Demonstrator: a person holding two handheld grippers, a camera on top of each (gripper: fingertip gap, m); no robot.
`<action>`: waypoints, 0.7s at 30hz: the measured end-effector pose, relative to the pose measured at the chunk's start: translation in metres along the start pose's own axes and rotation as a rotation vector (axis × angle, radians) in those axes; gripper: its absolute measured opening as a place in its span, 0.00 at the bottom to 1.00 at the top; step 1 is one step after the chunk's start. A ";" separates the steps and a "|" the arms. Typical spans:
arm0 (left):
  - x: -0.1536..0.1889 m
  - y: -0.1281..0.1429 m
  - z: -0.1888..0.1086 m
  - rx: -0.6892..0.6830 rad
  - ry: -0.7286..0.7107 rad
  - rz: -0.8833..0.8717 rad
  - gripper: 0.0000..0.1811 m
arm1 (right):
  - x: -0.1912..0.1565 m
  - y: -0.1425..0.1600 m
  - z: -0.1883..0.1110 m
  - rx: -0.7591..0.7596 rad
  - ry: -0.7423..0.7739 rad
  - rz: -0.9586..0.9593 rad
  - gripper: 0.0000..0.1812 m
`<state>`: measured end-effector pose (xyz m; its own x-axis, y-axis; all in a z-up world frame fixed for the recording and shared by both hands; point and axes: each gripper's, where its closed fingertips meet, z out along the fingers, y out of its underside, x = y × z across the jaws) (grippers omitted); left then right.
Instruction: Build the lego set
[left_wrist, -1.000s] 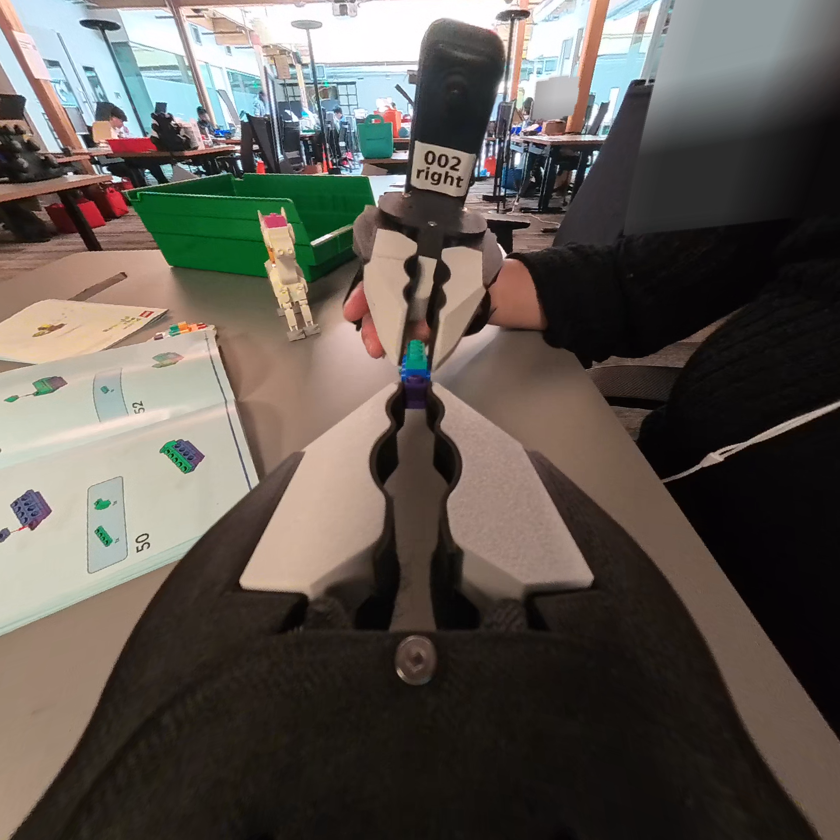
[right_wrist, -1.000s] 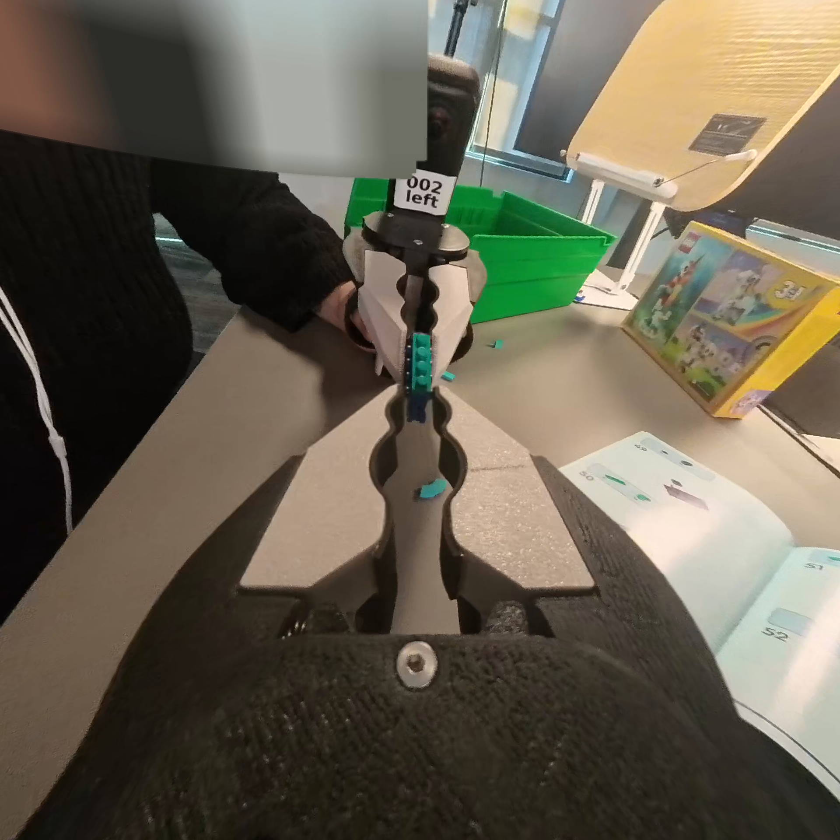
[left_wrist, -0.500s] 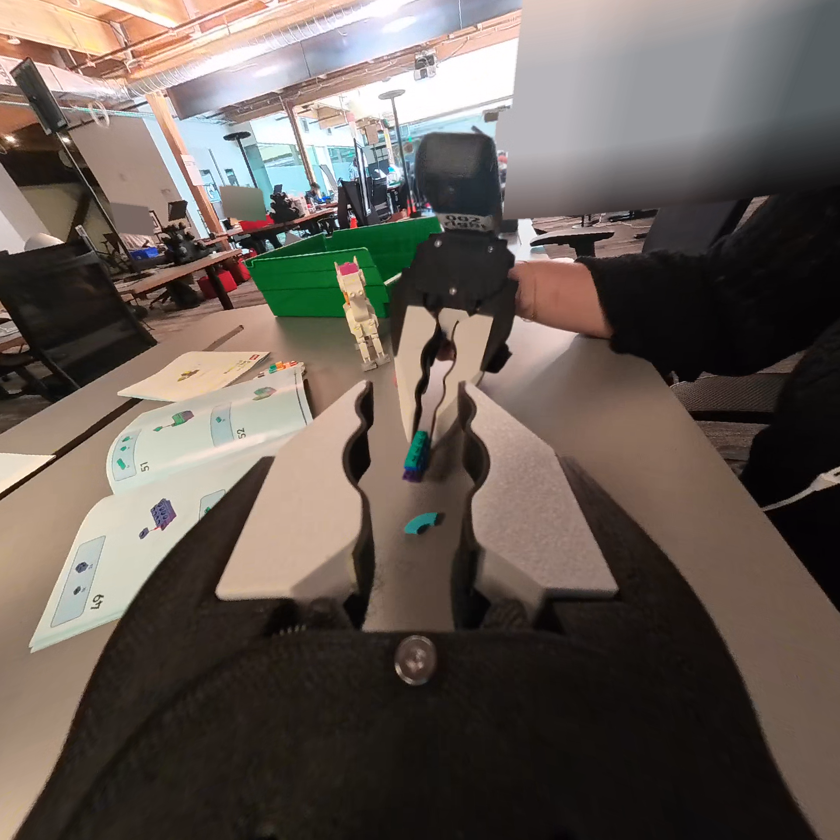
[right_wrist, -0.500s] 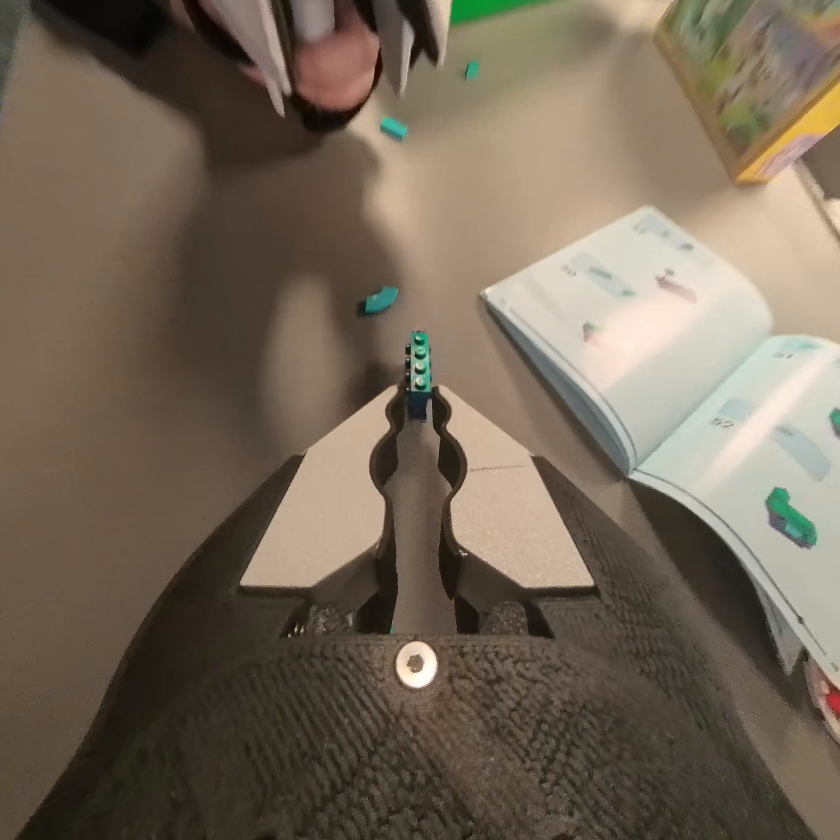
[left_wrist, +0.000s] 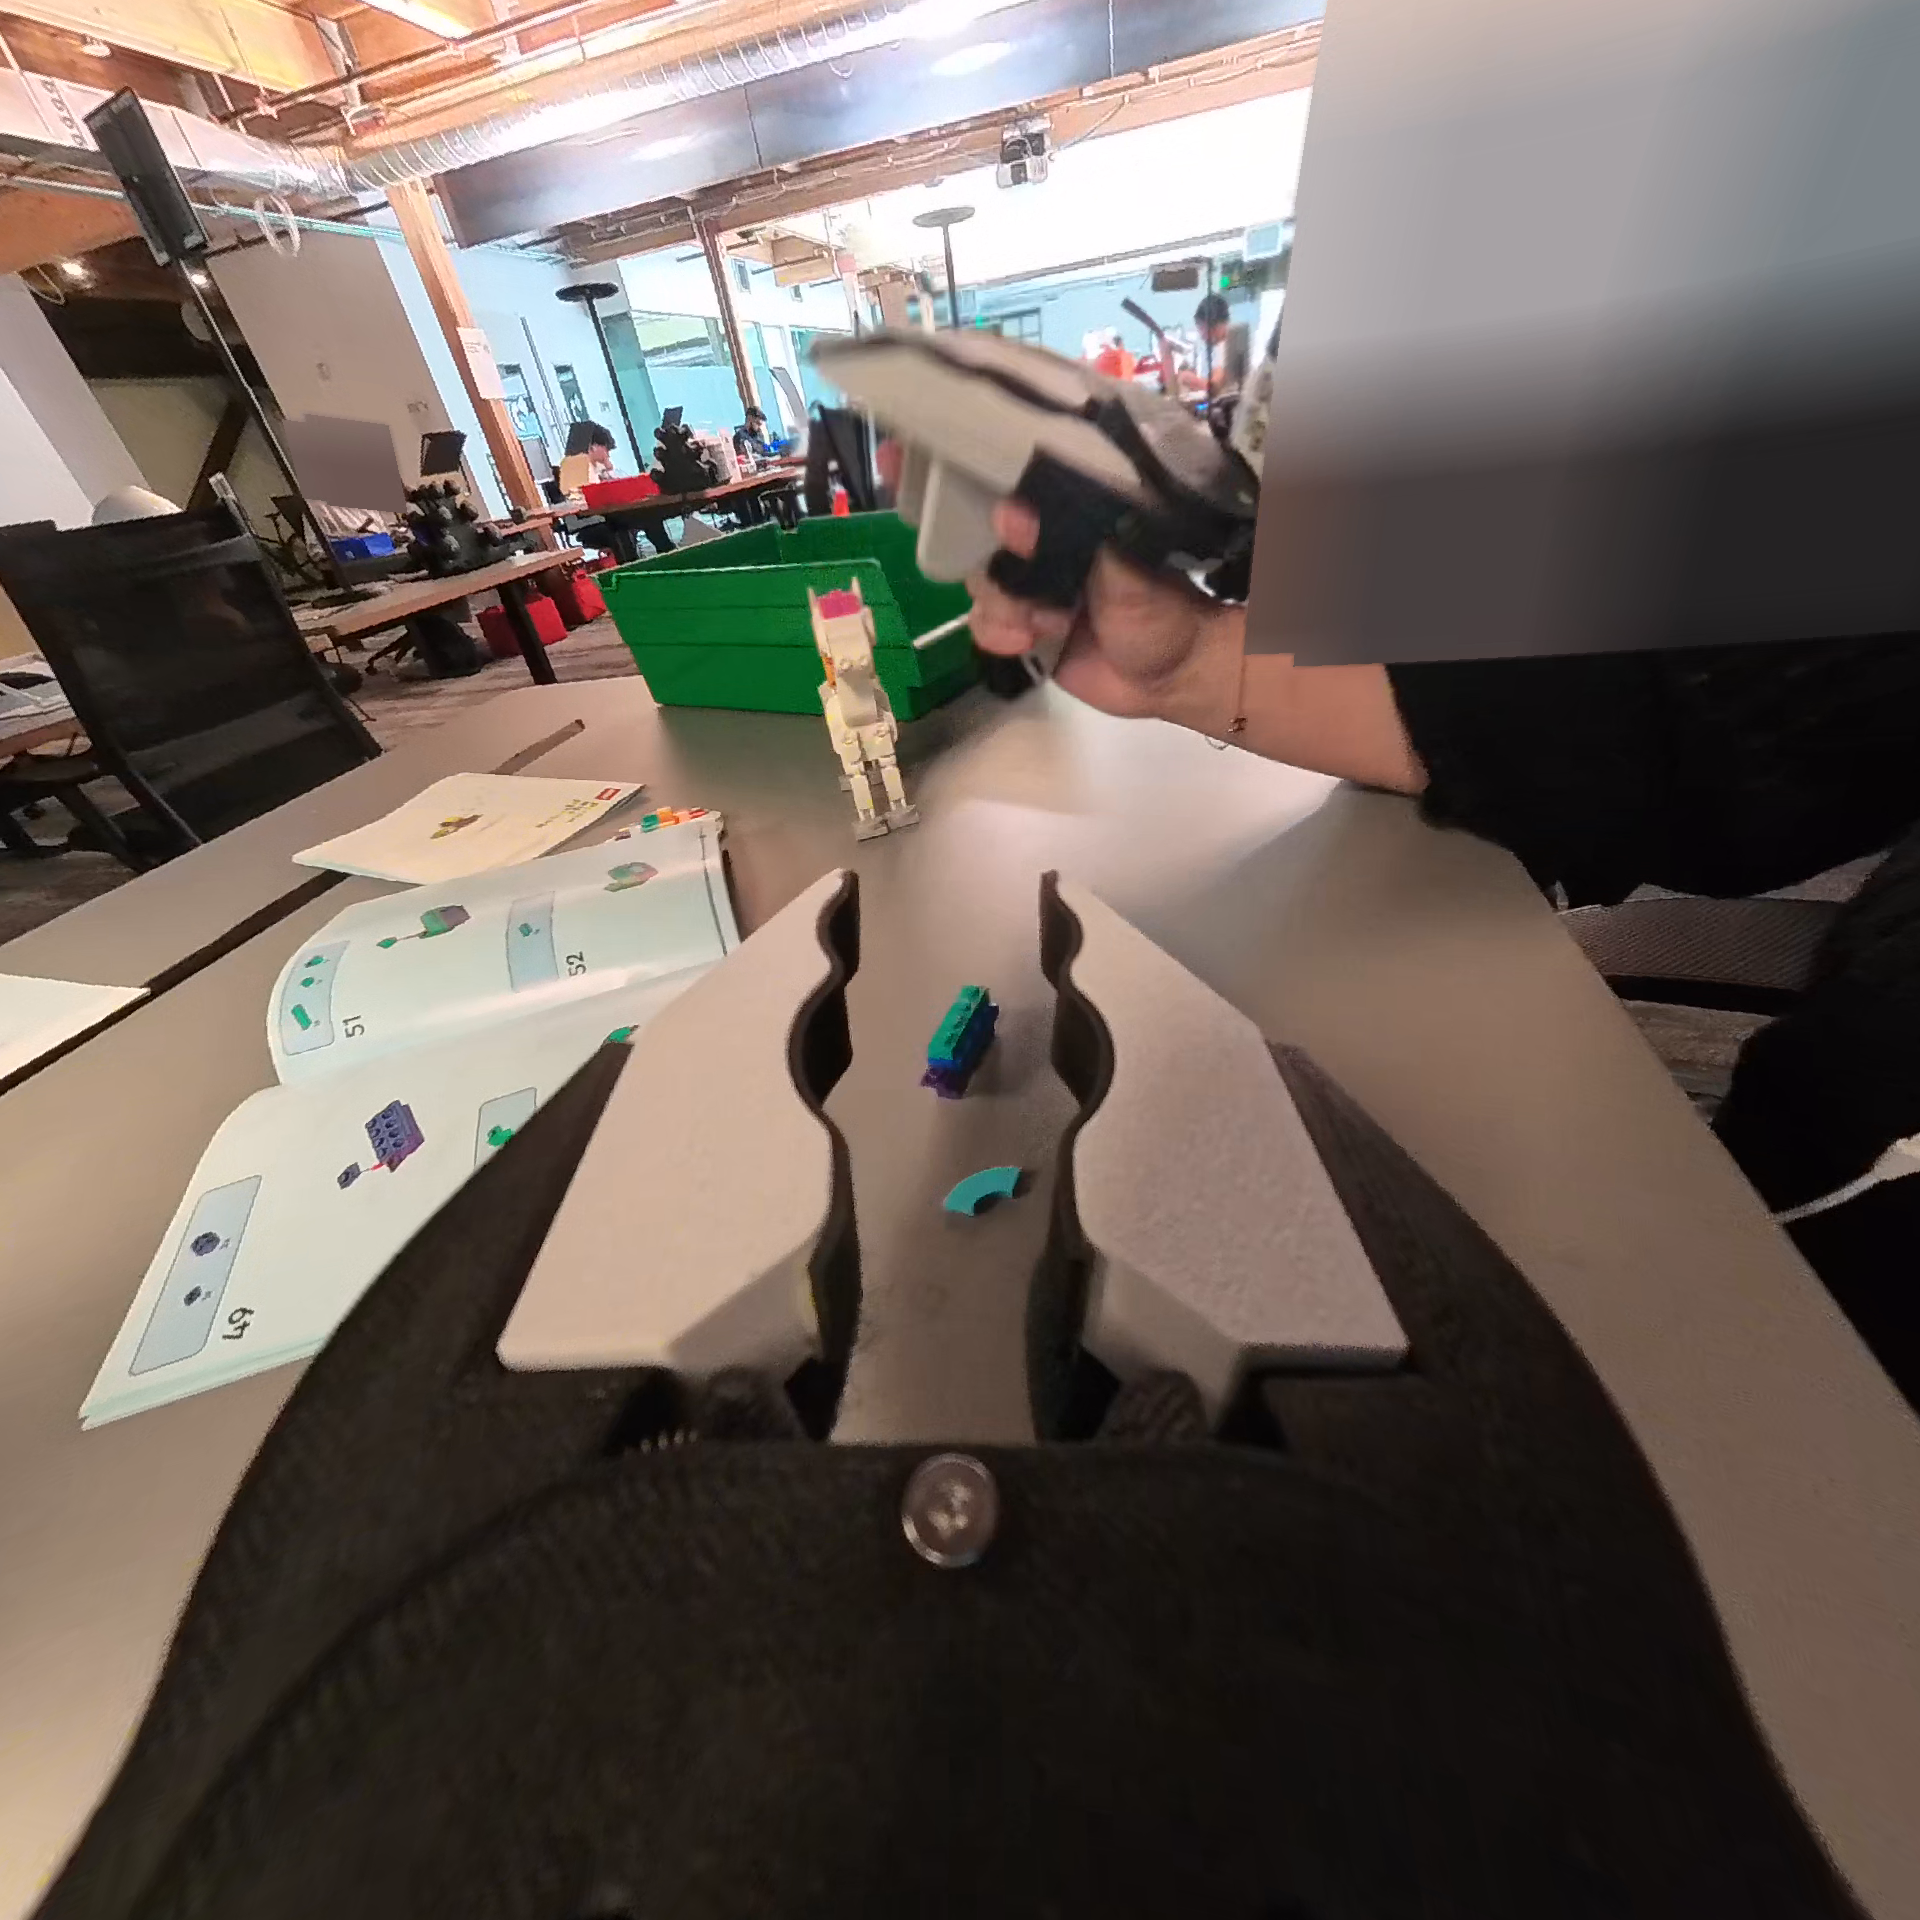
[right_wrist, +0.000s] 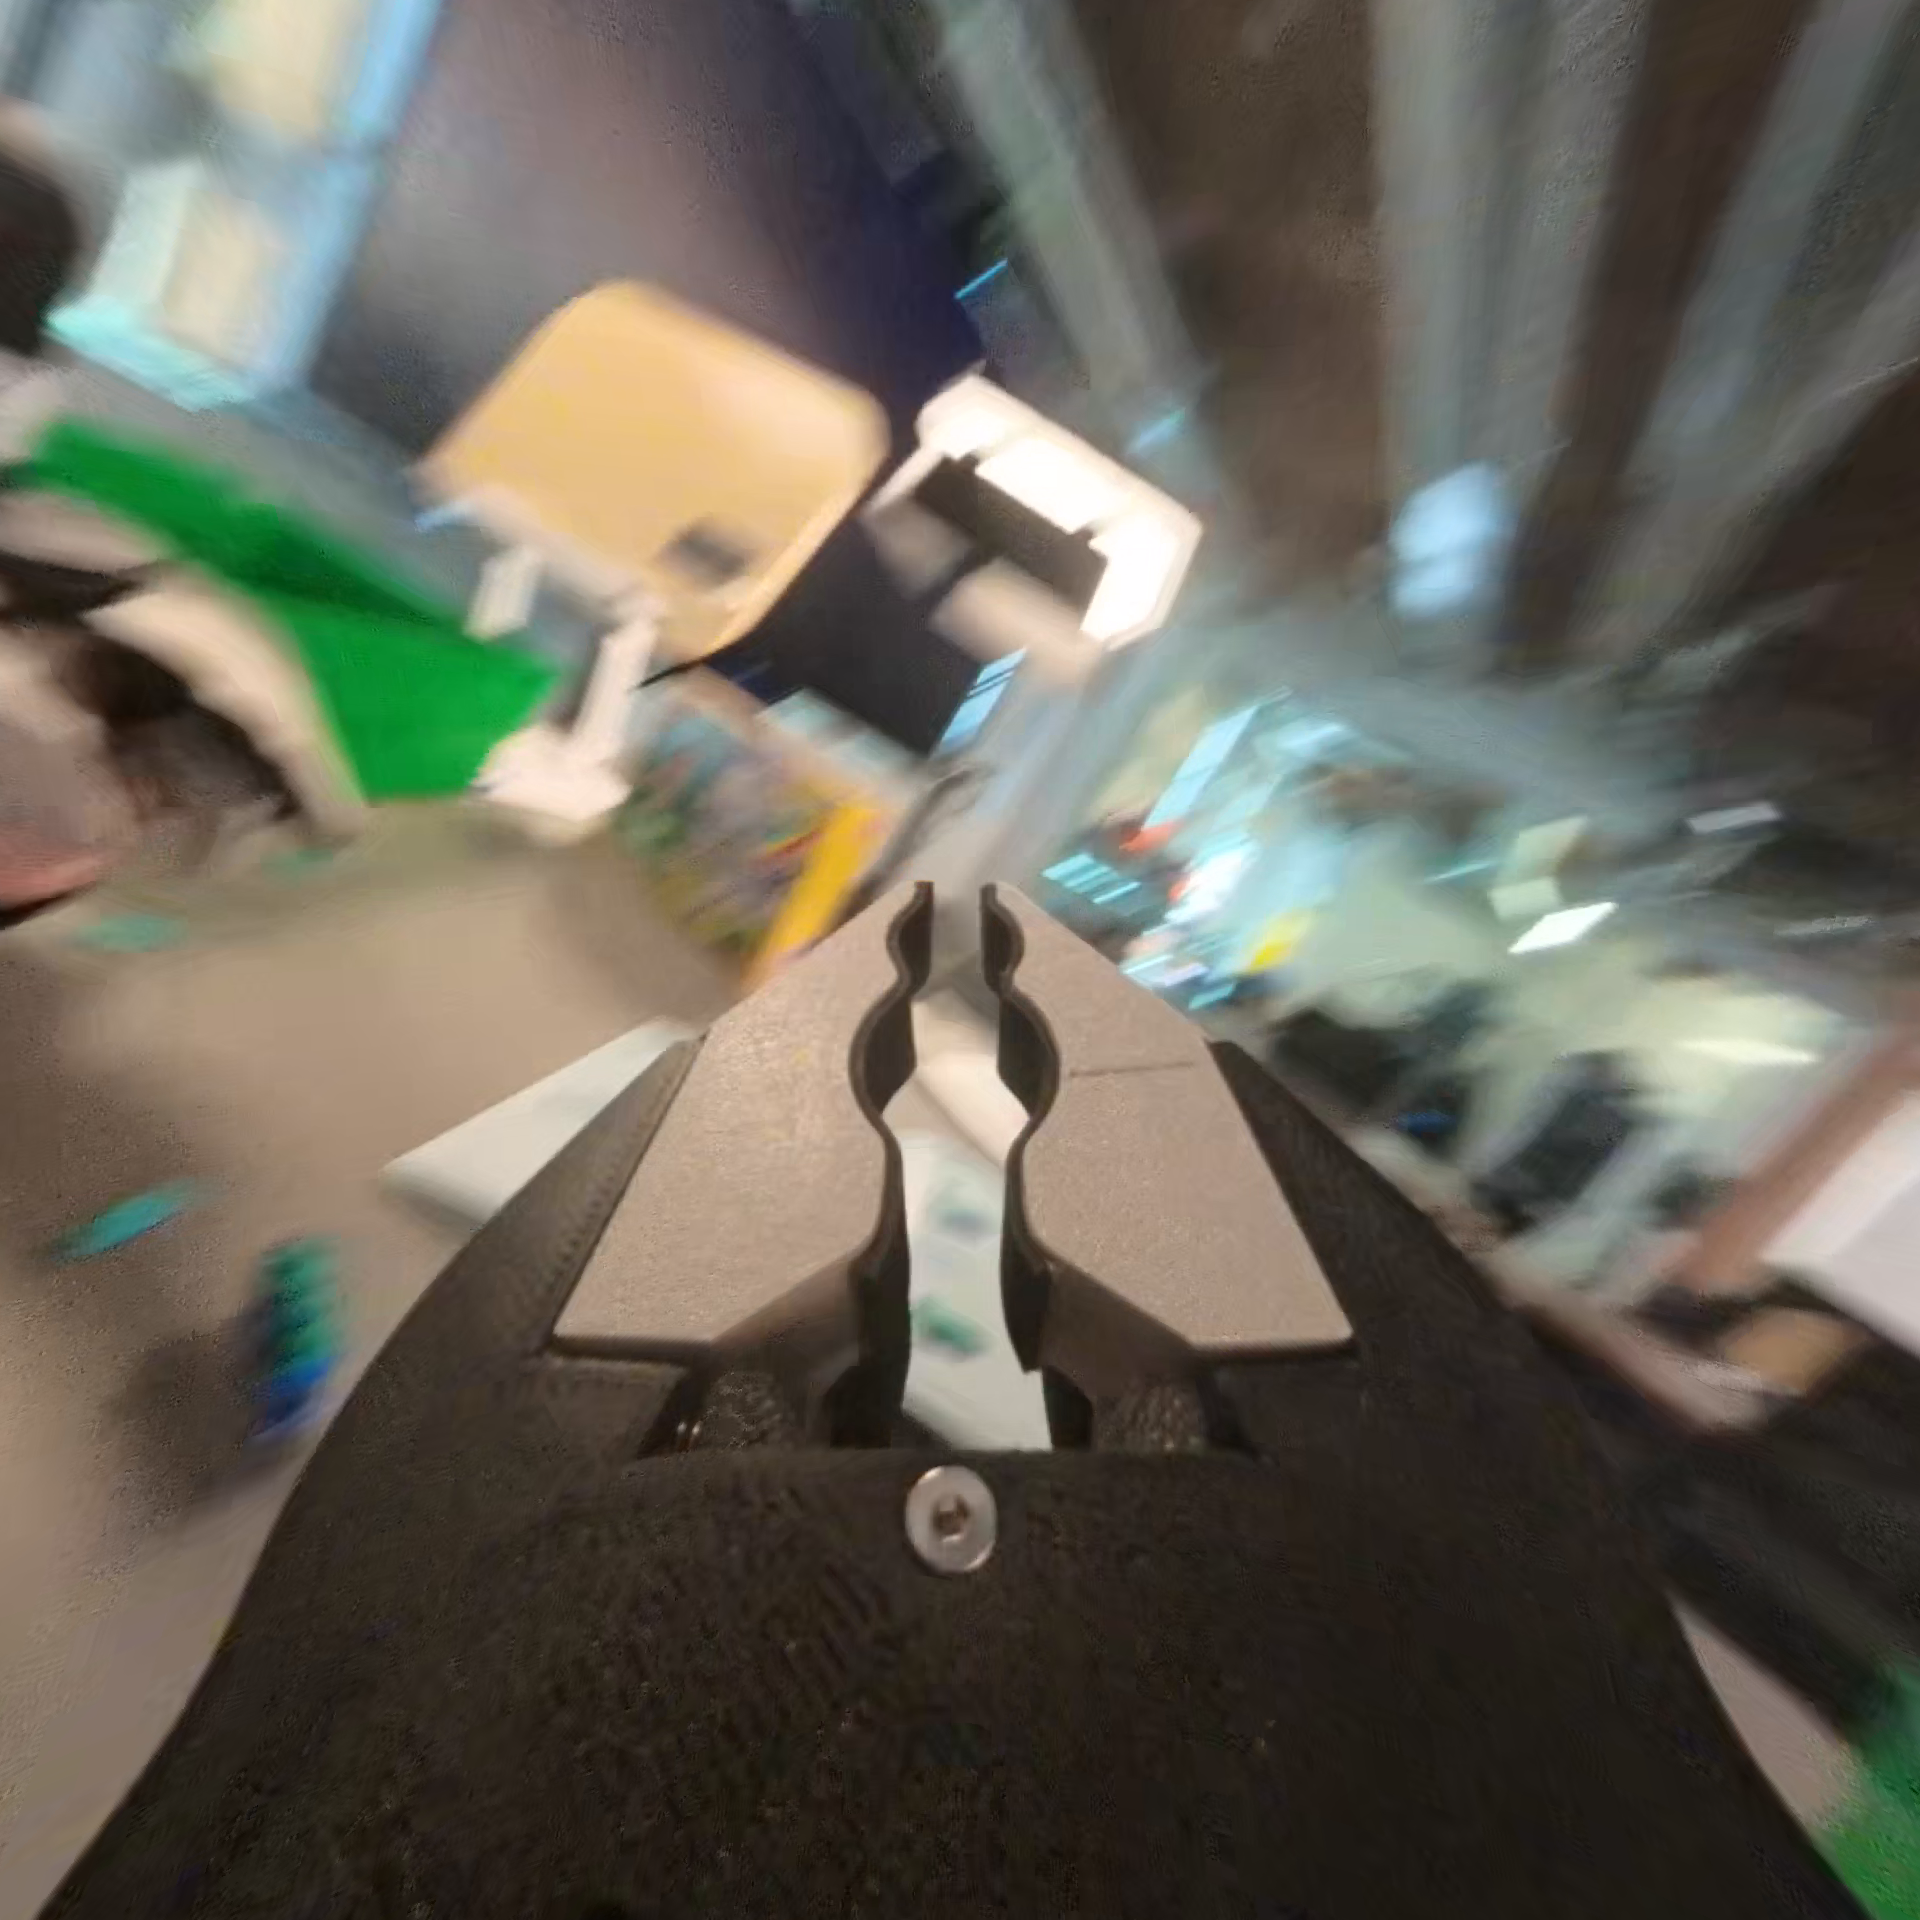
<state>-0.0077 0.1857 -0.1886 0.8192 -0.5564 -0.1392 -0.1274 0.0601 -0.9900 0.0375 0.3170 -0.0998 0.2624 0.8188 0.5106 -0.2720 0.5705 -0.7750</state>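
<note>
The left wrist view sharply shows the left hand-held gripper (left_wrist: 948, 894) spread wide and empty, the teal-and-purple lego stack (left_wrist: 960, 1039) lying on the surface (left_wrist: 1299, 935) between its fingers. The right wrist view is motion-blurred: the right hand-held gripper (right_wrist: 954, 902) is slightly parted, empty, with the stack at lower left.

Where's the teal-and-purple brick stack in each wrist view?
Left wrist view: brick stack lies on the table, centre frame, seen between the open jaws.
Right wrist view: blurred, lower left, left of the jaws.
Shared landmark: green bin, behind the stack in both.

Teal-over-purple brick stack (left_wrist: 961, 1037), seemingly blue between
</note>
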 end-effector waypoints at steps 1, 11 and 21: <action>-0.001 0.000 0.000 0.002 -0.002 -0.005 0.18 | 0.023 -0.010 -0.008 0.052 0.136 -0.046 0.02; 0.001 0.002 0.000 -0.007 0.026 -0.031 0.15 | 0.089 -0.025 -0.047 0.135 0.477 0.018 0.00; -0.001 0.003 0.000 -0.012 0.019 -0.020 0.14 | 0.046 -0.014 -0.023 0.074 0.318 -0.076 0.00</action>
<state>-0.0087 0.1861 -0.1914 0.8108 -0.5732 -0.1187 -0.1179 0.0387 -0.9923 0.0742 0.3448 -0.0740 0.5570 0.7193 0.4152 -0.3039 0.6418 -0.7041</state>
